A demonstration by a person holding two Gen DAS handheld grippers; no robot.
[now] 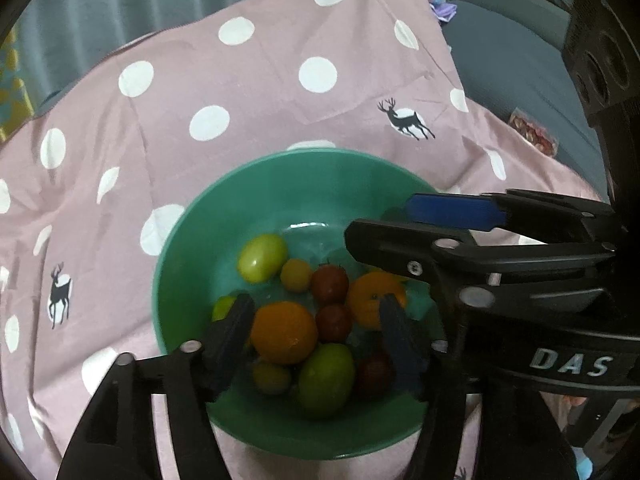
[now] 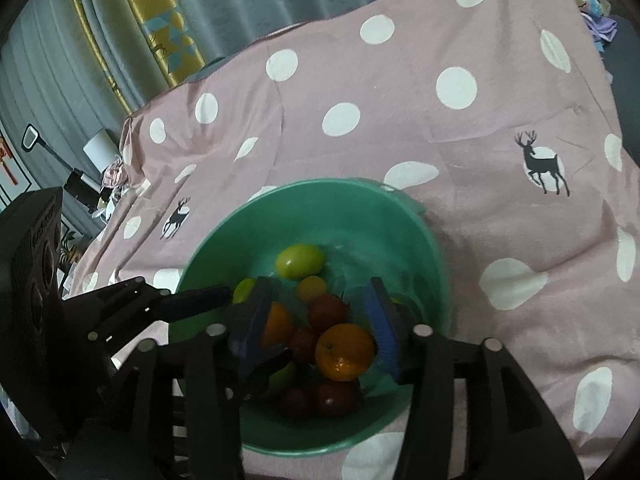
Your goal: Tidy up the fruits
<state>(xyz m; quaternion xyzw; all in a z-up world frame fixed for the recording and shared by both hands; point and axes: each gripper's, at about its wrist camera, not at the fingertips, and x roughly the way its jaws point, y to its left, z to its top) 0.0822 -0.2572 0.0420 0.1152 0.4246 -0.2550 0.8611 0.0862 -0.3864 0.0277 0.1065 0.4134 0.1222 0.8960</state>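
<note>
A green bowl point(image 1: 176, 248) point(image 2: 434, 252) on a pink dotted cloth holds several fruits: oranges, dark red tomatoes, green and yellow ones. In the left wrist view my left gripper point(image 1: 316, 334) is open and reaches into the bowl. An orange point(image 1: 284, 332) lies between its fingers, close to the left pad and apart from the right one. In the right wrist view my right gripper point(image 2: 320, 324) is also open over the bowl, with another orange point(image 2: 345, 352) and red tomatoes point(image 2: 327, 312) between its blue pads. Each gripper appears in the other's view, at the bowl's side.
The pink cloth point(image 1: 248, 92) with white dots and deer prints covers the surface around the bowl. A grey sofa point(image 1: 520, 60) with a small red packet point(image 1: 534, 132) lies at the right. Curtains and clutter stand beyond the cloth's far and left edges.
</note>
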